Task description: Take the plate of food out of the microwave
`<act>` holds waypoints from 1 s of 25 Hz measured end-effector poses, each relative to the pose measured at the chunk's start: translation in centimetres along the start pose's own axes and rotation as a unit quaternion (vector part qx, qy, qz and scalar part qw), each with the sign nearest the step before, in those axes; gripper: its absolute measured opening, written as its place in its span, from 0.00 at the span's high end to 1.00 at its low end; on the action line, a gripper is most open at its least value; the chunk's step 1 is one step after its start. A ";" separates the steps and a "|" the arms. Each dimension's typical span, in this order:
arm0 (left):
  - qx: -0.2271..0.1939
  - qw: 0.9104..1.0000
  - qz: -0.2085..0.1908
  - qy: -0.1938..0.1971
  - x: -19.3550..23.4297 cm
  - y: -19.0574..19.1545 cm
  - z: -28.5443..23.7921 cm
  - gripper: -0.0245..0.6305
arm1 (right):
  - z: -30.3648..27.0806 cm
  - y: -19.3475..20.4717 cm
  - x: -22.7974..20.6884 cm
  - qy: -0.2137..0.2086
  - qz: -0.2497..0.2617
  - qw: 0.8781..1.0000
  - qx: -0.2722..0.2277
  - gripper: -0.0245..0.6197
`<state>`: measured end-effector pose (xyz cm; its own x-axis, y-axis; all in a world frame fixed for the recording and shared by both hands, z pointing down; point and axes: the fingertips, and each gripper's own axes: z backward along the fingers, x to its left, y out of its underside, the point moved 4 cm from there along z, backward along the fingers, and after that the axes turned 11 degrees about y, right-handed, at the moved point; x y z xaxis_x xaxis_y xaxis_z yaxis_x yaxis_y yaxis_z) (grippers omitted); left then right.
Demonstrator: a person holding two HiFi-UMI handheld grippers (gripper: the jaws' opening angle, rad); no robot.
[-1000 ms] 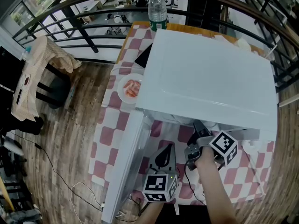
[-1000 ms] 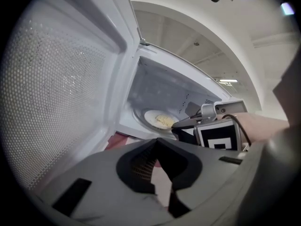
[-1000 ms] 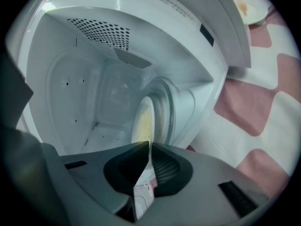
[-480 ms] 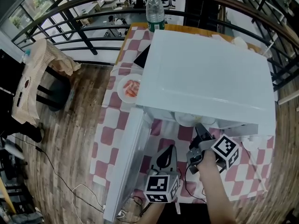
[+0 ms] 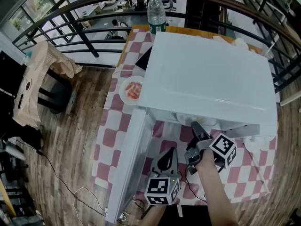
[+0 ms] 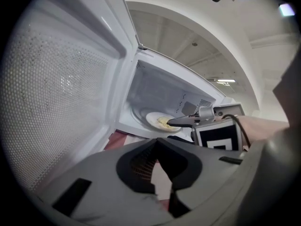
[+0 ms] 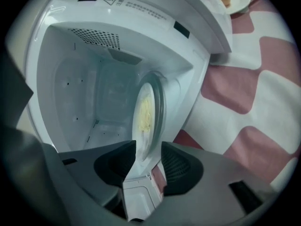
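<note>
Right gripper (image 7: pixel 148 147) has just been opening its jaws, and they now stand apart with the near rim of the plate (image 7: pixel 142 138) between them, not clamped on it. The plate, with yellow food (image 7: pixel 146 112) on it, sits inside the open microwave (image 7: pixel 117 27), close to the front. My left gripper (image 6: pixel 155 140) hangs outside the microwave, jaws together and holding nothing.

There is one microwave (image 5: pixel 207 74) on one checked surface (image 5: pixel 107 139). Plates number two: an inner plate (image 7: pixel 145 147) in the microwave and an outer plate (image 5: pixel 123 94) beside it, each with food. One bottle (image 5: pixel 157 14) stands behind, and one chair (image 5: pixel 35 86) on the floor (image 5: pixel 80 126).
</note>
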<state>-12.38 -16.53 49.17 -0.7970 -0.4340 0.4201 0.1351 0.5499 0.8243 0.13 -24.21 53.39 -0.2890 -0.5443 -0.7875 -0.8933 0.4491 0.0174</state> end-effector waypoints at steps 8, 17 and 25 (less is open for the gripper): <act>0.002 1.000 0.001 -0.005 0.2 0.3 0.5 0.94 | -1.5 0.4 0.0 0.025 -0.024 0.999 0.001 0.67; 0.001 1.000 0.003 -0.007 0.4 0.3 0.4 0.94 | -2.1 0.1 -0.5 0.050 -0.043 0.998 0.006 0.73; 0.004 1.000 0.005 -0.004 0.1 0.7 0.1 0.94 | -1.8 0.1 -0.5 0.060 -0.042 0.997 0.004 0.77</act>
<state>-12.47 -16.10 49.80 -0.7997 -0.4228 0.4263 0.1397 0.5596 0.8169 -0.41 -25.15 54.89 -0.2526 -0.6612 -0.7064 -0.9133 0.4040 -0.0515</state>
